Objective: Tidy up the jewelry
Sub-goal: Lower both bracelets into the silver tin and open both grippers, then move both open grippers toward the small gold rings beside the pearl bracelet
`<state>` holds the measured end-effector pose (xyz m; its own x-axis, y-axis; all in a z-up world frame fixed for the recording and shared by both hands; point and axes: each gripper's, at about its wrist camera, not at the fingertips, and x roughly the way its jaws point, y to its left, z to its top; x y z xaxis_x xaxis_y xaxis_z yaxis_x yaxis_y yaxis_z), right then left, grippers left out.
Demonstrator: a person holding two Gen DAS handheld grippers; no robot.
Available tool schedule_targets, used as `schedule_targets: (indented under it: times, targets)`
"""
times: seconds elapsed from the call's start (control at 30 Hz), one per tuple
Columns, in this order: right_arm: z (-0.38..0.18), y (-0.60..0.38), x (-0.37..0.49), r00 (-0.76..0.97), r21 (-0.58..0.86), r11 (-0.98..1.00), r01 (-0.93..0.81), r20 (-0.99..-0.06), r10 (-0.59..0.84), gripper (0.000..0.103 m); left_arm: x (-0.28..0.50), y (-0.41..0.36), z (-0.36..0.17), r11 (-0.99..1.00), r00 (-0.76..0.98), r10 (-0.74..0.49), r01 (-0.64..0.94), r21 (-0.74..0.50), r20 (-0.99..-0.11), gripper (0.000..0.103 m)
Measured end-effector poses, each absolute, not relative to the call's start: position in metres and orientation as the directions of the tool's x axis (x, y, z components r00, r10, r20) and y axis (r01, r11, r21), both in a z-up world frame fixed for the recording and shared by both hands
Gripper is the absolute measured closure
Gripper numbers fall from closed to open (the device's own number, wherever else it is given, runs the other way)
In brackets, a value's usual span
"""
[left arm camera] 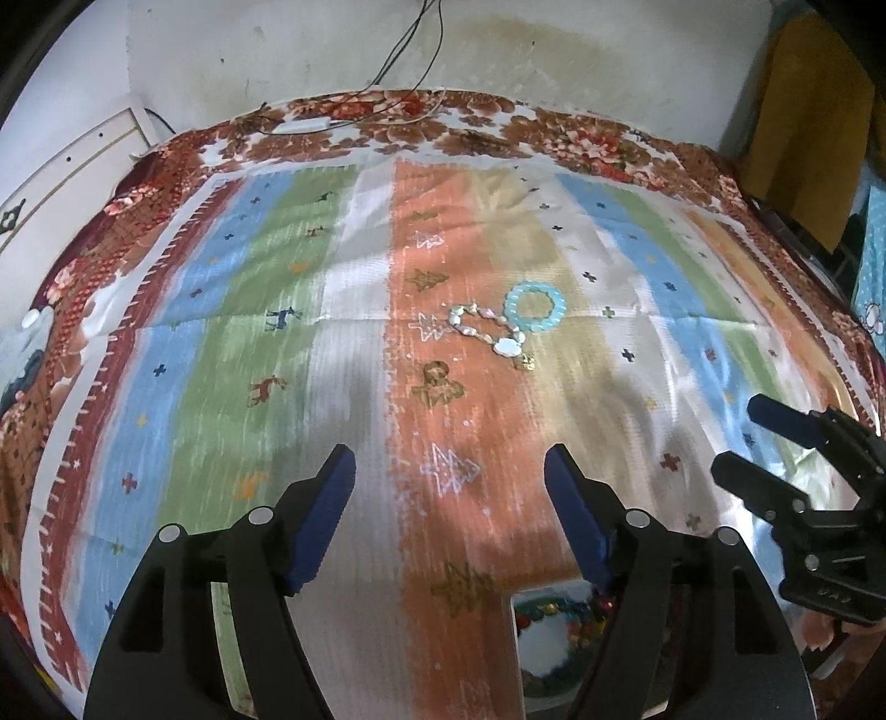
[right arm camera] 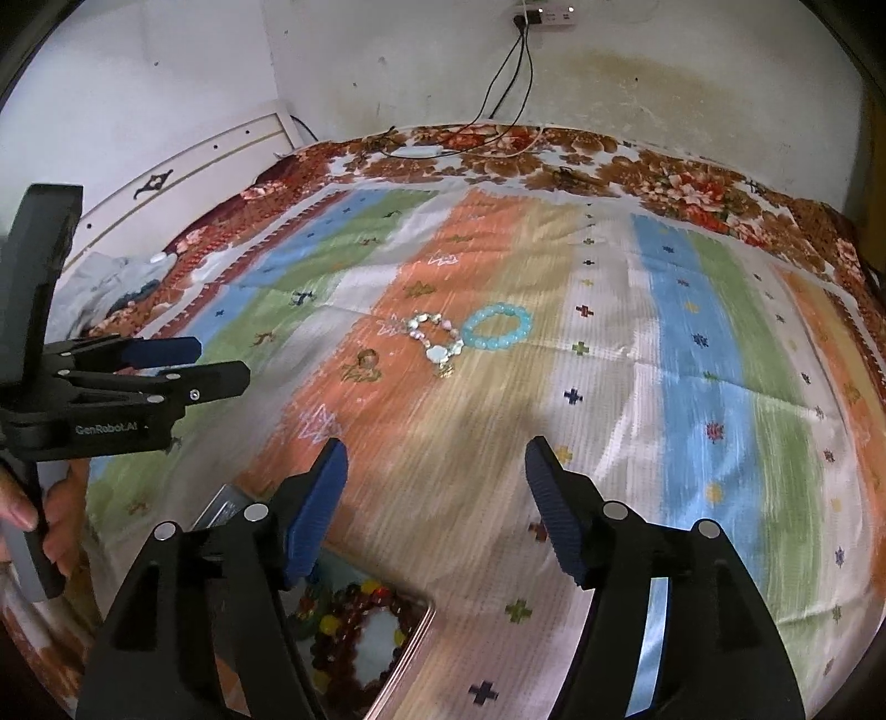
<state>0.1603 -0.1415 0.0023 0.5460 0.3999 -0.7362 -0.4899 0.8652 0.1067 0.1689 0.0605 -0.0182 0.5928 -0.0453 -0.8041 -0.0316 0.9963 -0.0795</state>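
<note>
Lying touching on the bedspread (left arm camera: 343, 343): shell bracelet (left arm camera: 487, 328), blue bracelet (left arm camera: 535, 306).

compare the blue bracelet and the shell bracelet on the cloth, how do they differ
The blue bracelet is one even turquoise colour; the shell bracelet mixes pale, pinkish pieces. The blue bracelet lies in a neat round ring; the shell bracelet lies in an uneven loop with a gold charm at its near end. Both lie flat on the striped cloth, ungripped.

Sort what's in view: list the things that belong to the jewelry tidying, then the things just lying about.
Belongs to the job:
- turquoise bead bracelet
- pale shell-and-stone bracelet with a gold charm
- metal-rimmed tray holding dark red beads
- left gripper and right gripper, both open

Just lying about:
- white charger block with cables
- wall power strip
- grey crumpled cloth
</note>
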Motion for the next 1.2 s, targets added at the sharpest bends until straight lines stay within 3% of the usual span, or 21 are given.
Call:
schedule_targets:
  times: [0.4,1.2]
  targets:
    - [-0.007,-0.133,0.201,0.512,0.111,0.856,-0.504,-0.76,0.4,0.03,0.21,0.078,-0.036,0.992,0.55,-0.034,-0.08,-0.093,-0.834,0.03]
    - [-0.033,-0.102,0.239,0.444,0.101,0.796,-0.597,-0.785,0.433,0.03,0.256,0.086,-0.061,0.996,0.508,-0.036,-0.049,-0.07,-0.861,0.03]
